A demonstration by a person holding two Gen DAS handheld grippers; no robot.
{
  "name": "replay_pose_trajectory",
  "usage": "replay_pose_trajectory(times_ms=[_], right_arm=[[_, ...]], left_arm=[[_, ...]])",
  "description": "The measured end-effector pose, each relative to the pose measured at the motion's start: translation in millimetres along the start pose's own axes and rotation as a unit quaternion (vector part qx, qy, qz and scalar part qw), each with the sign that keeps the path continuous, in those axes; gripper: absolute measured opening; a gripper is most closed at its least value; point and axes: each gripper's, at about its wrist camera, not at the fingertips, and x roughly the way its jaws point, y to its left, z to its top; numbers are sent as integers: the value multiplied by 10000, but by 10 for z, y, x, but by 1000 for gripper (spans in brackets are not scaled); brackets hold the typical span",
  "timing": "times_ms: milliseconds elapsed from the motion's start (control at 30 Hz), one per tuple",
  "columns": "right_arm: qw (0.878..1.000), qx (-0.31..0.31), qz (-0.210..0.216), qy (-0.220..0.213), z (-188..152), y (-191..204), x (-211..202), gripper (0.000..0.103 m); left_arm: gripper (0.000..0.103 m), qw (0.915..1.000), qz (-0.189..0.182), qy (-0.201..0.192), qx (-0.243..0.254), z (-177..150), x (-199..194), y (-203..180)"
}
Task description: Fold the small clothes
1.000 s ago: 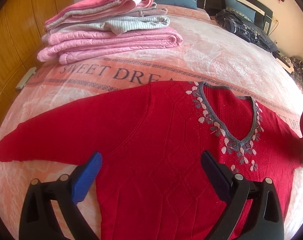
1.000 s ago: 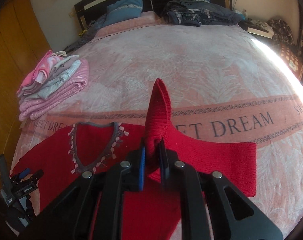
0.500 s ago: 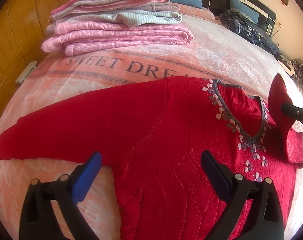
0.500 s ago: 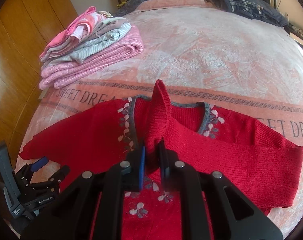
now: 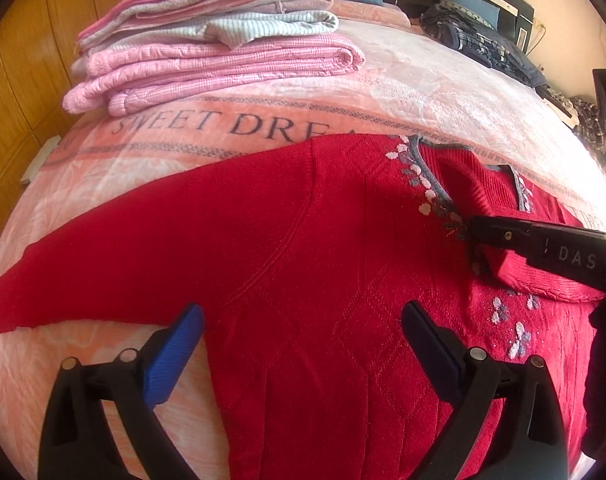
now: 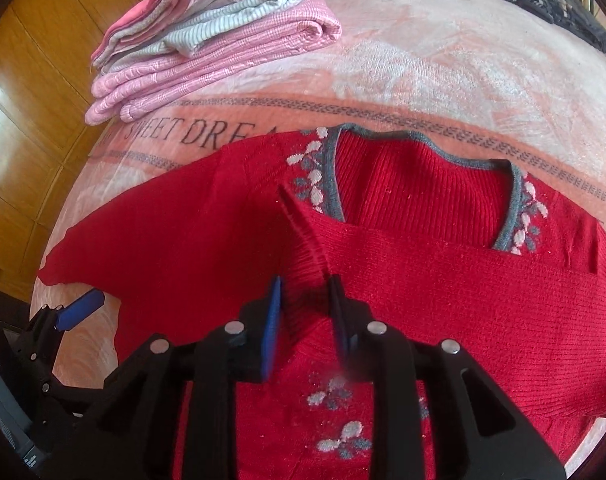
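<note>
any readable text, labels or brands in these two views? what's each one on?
"SWEET DRE" – woven band of the pink blanket; the rest is hidden under the red sweater.
"DRE" – same band, far right edge of the left wrist view, cut off.
"DAS" – side of the right gripper, cut off by the frame.
White print on the left gripper – too small to read.

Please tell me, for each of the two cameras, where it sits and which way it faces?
Left wrist: on the left gripper, open above the red sweater, facing the folded pile; right gripper enters from the right.
Right wrist: on the right gripper, closed on the folded-over sleeve; left gripper shows at lower left.
Shared: sweater, pile, blanket.
</note>
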Motion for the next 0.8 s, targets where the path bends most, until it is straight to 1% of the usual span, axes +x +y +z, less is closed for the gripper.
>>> replay_pose_trajectory(times_ms=[100, 167, 233, 267, 367, 467, 533, 667, 733, 767, 800], right_arm=[[9998, -37, 184, 27, -29, 13, -37, 28], [9995, 57, 311, -60, -29, -43, -156, 29], [9993, 156, 271, -184, -28, -161, -316, 32], [9992, 224, 220, -262, -32, -248, -400, 35], [9976, 506, 52, -471, -76, -609, -650, 36], [9950, 791, -105, -595, -178, -1030, -846, 37], [9930, 967, -225, -643, -266, -1304, -951, 37], [9883, 1288, -335, -741, -463, -1793, -1137, 37], [9863, 1395, -393, -782, -559, -1993, -1225, 37], [9854, 1443, -428, -799, -607, -2089, -1269, 37], [9842, 1498, -464, -818, -650, -2176, -1311, 38]], left_arm=[[99, 10000, -24, 4, -23, 20, 6, -30], [99, 10000, -48, 13, -59, 47, 9, -57], [99, 9999, -94, -1, -104, 79, 0, -98], [99, 9998, -135, -27, -133, 101, -9, -131], [99, 9993, -314, -23, -207, 172, 2, -260], [99, 9984, -489, 194, -194, 236, 120, -430], [99, 9982, -504, 279, -189, 269, 201, -538], [98, 9977, -559, 352, -132, 333, 328, -775], [94, 9977, -566, 376, -82, 359, 371, -883], [90, 9976, -580, 369, -82, 364, 380, -928], [88, 9976, -595, 346, -85, 366, 385, -964]])
